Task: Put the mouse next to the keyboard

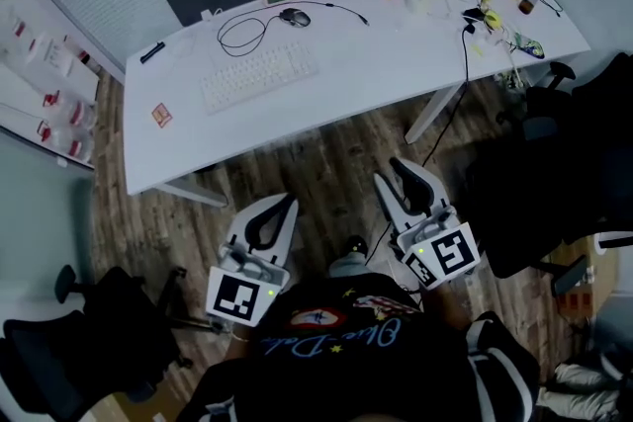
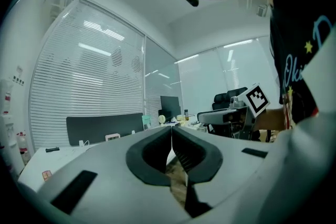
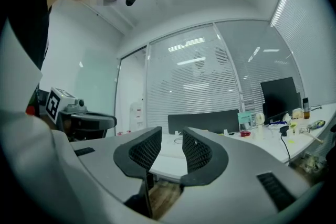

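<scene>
A dark mouse lies at the back of the white desk, its black cable looped to its left. The white keyboard lies nearer the front edge, a hand's width or more from the mouse. Both grippers hang over the wooden floor in front of the desk, far from both objects. My left gripper has its jaw tips touching, with nothing between them. My right gripper shows a clear gap between its jaws, and that gap holds nothing.
Clutter of bottles, a tape roll and cables fills the desk's right end, with a black cable hanging off the edge. A small red card lies at the desk's left. Black office chairs stand at the lower left and right.
</scene>
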The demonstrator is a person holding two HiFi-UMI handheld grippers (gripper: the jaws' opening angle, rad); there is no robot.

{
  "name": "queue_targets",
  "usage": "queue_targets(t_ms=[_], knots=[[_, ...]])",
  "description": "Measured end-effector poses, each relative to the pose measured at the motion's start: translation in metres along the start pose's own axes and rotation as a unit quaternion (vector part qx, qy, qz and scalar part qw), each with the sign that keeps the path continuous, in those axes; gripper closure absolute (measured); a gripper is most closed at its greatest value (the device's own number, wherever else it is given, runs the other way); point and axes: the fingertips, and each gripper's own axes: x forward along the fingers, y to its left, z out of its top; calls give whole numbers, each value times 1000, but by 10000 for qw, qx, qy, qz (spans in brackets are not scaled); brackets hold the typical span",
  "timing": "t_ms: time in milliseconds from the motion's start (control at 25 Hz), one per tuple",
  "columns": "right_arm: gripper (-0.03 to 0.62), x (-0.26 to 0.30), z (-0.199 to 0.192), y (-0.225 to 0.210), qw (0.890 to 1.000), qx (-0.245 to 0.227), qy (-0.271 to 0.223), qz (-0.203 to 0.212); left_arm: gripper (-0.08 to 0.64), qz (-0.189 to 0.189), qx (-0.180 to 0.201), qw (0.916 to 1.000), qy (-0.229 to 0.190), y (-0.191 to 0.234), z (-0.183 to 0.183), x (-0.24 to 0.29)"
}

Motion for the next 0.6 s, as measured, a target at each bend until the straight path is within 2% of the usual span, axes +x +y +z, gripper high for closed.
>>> queue_targets(t_ms=[360,600], knots=[[472,11,7,-75,9999,9,-13,169,557,142,2,9998,-104,-12,13,74],[469,18,5,-99,9995,40,16,308,557,298,-36,9995,-39,-11,12,99]])
